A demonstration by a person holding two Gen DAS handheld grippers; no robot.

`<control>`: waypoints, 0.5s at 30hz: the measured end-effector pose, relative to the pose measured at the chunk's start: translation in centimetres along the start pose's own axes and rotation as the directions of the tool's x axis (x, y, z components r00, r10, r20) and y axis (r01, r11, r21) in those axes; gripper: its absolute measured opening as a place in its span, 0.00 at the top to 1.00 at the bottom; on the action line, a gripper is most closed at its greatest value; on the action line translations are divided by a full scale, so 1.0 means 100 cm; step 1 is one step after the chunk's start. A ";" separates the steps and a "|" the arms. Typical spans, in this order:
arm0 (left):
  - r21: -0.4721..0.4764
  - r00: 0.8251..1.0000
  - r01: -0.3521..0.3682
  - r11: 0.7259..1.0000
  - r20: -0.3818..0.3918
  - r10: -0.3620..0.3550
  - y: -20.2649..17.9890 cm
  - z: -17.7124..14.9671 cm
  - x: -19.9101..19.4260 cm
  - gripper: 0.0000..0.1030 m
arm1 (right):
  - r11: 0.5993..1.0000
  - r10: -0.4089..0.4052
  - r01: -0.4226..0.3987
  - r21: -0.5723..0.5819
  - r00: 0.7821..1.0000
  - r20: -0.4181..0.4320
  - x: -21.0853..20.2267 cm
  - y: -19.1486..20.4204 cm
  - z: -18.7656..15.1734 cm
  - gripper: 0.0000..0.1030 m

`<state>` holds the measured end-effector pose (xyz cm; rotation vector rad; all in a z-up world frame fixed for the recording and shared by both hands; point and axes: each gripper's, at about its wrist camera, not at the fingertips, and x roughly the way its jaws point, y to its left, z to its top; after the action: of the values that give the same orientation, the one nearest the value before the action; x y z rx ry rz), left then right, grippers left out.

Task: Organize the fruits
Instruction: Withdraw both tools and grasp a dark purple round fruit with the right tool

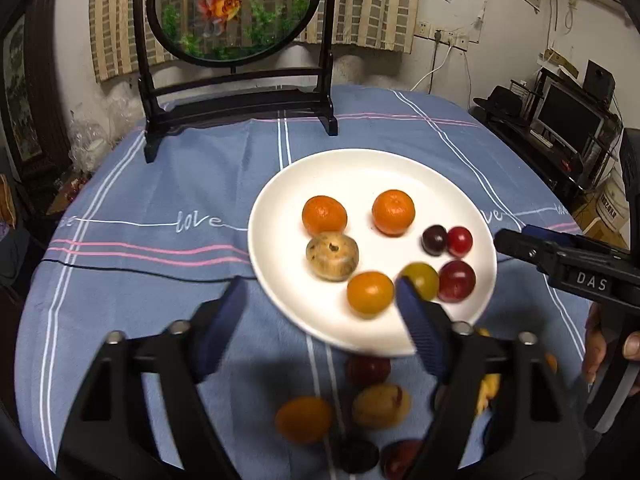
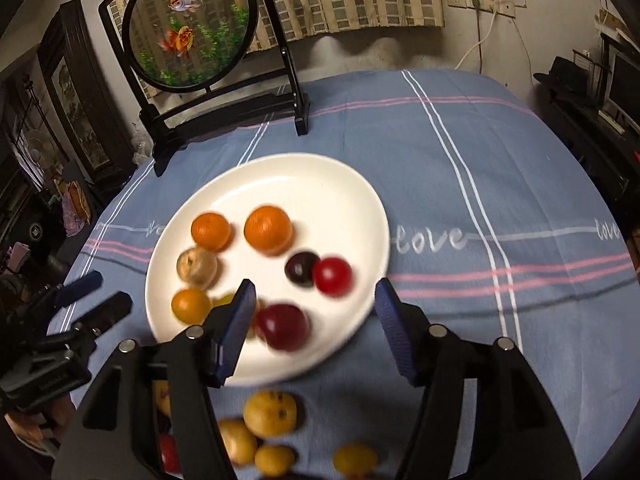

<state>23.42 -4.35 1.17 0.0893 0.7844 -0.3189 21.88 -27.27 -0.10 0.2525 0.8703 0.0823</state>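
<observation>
Blurred fruits [image 1: 382, 406] lie half-hidden behind left gripper [image 1: 320, 300].

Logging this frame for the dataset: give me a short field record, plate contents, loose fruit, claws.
surface: blue tablecloth
plate: white, holds eight fruits
on plate: two oranges, a brown speckled fruit, red and dark round fruits
loose fruit: several pieces on the cloth in front of the plate
left claw: open, nothing held
right claw: open over the plate's near edge, nothing held
backdrop: goldfish screen
</observation>
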 end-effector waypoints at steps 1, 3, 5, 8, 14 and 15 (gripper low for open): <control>0.006 1.000 0.000 1.000 0.005 0.000 -0.001 -0.003 -0.003 0.17 | 1.000 -0.004 0.004 -0.005 1.000 -0.012 -0.003 0.000 -0.006 0.39; 0.027 1.000 0.002 1.000 0.012 -0.002 -0.003 -0.010 -0.012 0.17 | 1.000 -0.020 0.019 -0.019 1.000 -0.017 -0.011 0.001 -0.017 0.39; 0.031 1.000 0.002 1.000 0.017 -0.002 -0.003 -0.017 -0.018 0.17 | 0.999 -0.025 0.024 -0.030 1.000 -0.010 -0.021 0.002 -0.029 0.39; 0.012 1.000 0.013 1.000 0.007 -0.014 0.000 -0.029 -0.024 0.17 | 1.000 -0.014 0.014 -0.025 1.000 -0.011 -0.033 0.001 -0.046 0.39; -0.036 1.000 0.020 0.999 -0.009 -0.021 0.008 -0.061 -0.034 0.17 | 1.000 -0.007 0.006 -0.031 0.999 -0.035 -0.048 -0.001 -0.085 0.39; -0.042 1.000 0.023 0.999 -0.014 -0.024 0.009 -0.064 -0.035 0.17 | 0.999 -0.009 0.008 -0.037 0.999 -0.035 -0.050 -0.001 -0.093 0.39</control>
<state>17.02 -1.36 -0.97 0.0434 0.8069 -0.3240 11.48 -26.49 -2.13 0.2138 0.9044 0.0949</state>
